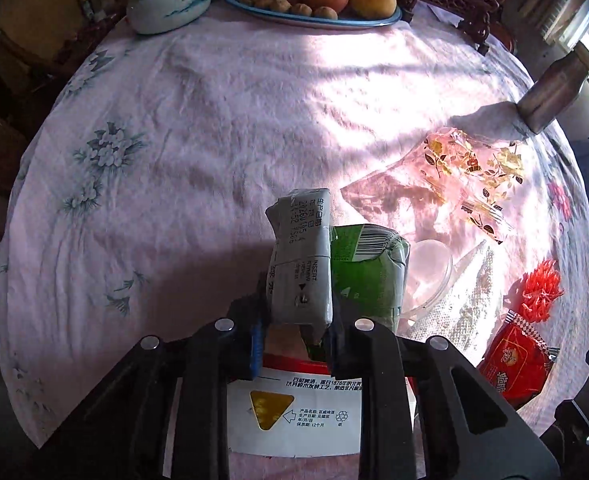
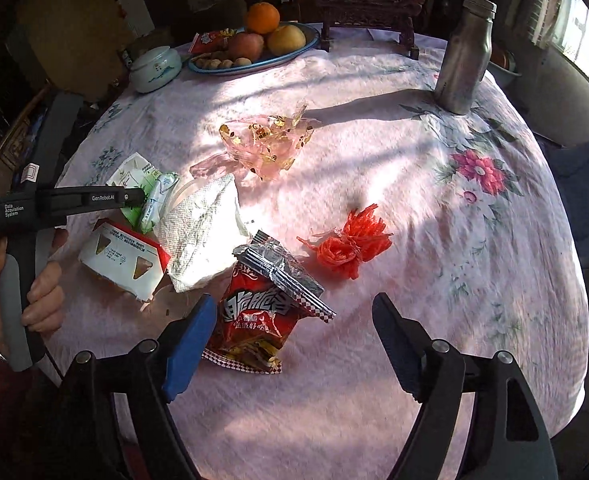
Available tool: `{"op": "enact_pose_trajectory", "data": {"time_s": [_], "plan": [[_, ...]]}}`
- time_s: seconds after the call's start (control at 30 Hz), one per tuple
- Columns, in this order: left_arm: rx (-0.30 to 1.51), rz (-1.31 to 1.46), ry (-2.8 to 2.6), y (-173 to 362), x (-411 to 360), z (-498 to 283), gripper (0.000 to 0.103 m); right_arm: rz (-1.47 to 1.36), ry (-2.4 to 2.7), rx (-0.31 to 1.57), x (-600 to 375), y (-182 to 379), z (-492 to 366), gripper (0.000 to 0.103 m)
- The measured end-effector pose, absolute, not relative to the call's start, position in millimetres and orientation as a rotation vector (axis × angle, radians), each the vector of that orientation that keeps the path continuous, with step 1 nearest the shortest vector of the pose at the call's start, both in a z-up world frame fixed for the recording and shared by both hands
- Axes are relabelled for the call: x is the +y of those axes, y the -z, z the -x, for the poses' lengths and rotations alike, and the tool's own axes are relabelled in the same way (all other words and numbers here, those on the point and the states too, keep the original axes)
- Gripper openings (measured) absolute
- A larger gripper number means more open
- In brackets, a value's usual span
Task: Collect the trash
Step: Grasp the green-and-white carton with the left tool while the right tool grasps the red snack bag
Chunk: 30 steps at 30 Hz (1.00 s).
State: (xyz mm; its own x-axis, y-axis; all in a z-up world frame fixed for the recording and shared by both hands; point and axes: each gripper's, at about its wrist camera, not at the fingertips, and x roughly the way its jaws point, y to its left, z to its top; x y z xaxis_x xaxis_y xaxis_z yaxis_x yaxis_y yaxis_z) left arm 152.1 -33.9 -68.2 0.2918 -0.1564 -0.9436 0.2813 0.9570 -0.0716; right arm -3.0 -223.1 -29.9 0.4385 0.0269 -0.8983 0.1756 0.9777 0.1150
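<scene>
My left gripper (image 1: 294, 332) is shut on a crushed green and grey drink carton (image 1: 302, 264), which stands up between its fingers above a red and white cardboard box (image 1: 294, 416). The right wrist view shows that gripper (image 2: 142, 197) in a person's hand, carton (image 2: 152, 200) pinched at its tip. My right gripper (image 2: 292, 300) is open just above a red snack bag (image 2: 254, 320), nothing between its fingers. Nearby lie a paper towel (image 2: 202, 232), a red plastic tuft (image 2: 350, 244) and a pink flowered wrapper (image 2: 266, 144).
The round table wears a pink flowered cloth (image 2: 374, 400). A metal bottle (image 2: 464, 56) stands at the far right. A fruit plate (image 2: 310, 42), a lidded ceramic jar (image 2: 156, 68) and a carved wooden stand (image 2: 366, 12) line the far edge. A clear plastic lid (image 1: 430, 276) lies beside the carton.
</scene>
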Motion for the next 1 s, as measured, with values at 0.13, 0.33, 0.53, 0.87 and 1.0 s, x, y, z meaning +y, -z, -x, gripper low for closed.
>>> {"op": "enact_pose_trajectory", "data": {"time_s": [0.13,0.33,0.53,0.87,1.0], "plan": [[1.173,-0.103,0.27,38.5,-21.1,-140.4,0.024,-0.213,0.068,1.119,-222.5,34.7,2.4,0.079],[1.098,-0.06,0.228,-5.4,2.6,-127.0,0.024,-0.22,0.028,1.113,-219.8,36.7,4.0,0.079],[1.072,-0.042,0.176,-22.2,24.3,-108.3,0.024,-0.251,0.022,1.124,-230.4,44.6,17.2,0.08],[1.117,-0.058,0.134,-11.0,36.9,-72.8,0.024,-0.409,-0.056,1.144,-233.6,65.2,22.2,0.09],[1.109,-0.073,0.132,-15.3,37.6,-59.3,0.024,-0.376,-0.066,1.163,-216.4,77.7,0.3,0.094]]}}
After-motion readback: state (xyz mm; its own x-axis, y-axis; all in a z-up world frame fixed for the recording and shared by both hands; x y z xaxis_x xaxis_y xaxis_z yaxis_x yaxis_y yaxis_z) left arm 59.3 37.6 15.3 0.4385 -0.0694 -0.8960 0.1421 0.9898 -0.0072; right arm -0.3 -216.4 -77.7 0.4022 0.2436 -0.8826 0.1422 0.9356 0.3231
